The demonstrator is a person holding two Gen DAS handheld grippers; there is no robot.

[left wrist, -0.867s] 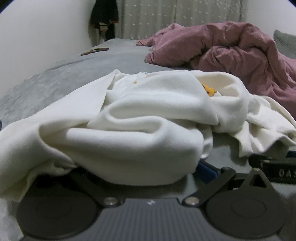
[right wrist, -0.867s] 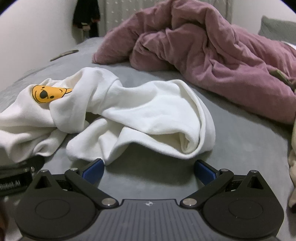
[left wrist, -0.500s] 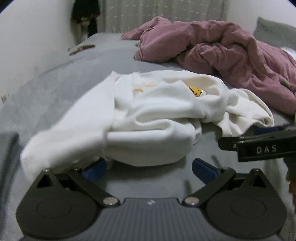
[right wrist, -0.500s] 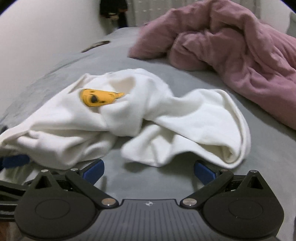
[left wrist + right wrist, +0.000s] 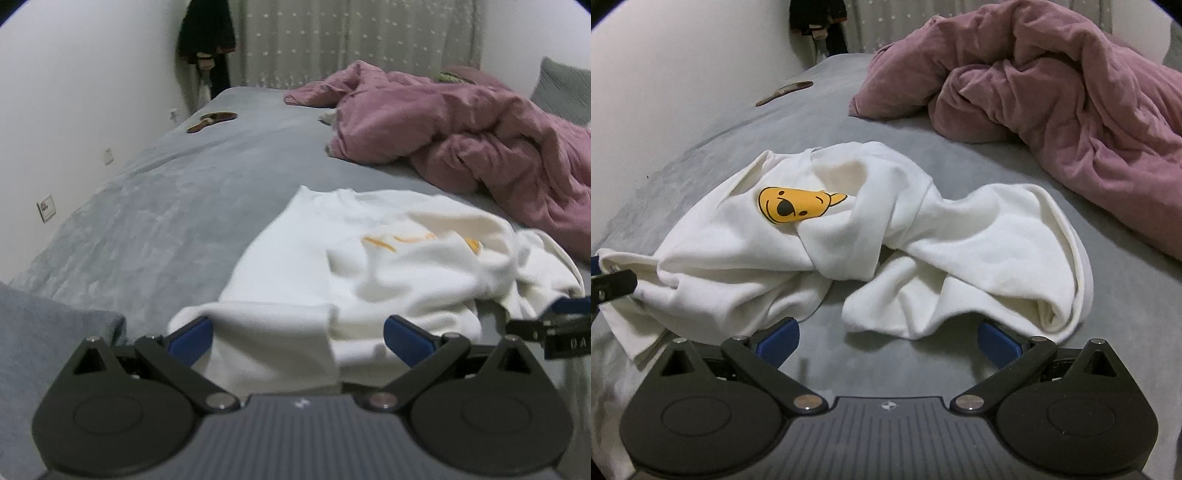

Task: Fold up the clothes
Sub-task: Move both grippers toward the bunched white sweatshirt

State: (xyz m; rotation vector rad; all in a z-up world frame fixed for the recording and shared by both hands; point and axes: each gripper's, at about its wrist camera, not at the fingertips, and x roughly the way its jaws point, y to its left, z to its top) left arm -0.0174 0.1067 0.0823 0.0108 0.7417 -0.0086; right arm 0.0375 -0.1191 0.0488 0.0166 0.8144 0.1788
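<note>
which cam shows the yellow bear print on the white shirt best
The right wrist view. There the yellow bear print faces the camera, sharp, with eyes and nose readable on the crumpled white shirt. The left wrist view shows only blurred orange streaks and a small yellow sliver among the folds.

partial "da" on right hand-held gripper (image 5: 565, 334)

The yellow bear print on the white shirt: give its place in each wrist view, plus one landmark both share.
Left wrist: bear print is right of centre, a mostly hidden sliver on the white shirt.
Right wrist: left of centre, face fully showing.
Shared landmark: pink duvet, upper right in both.
</note>
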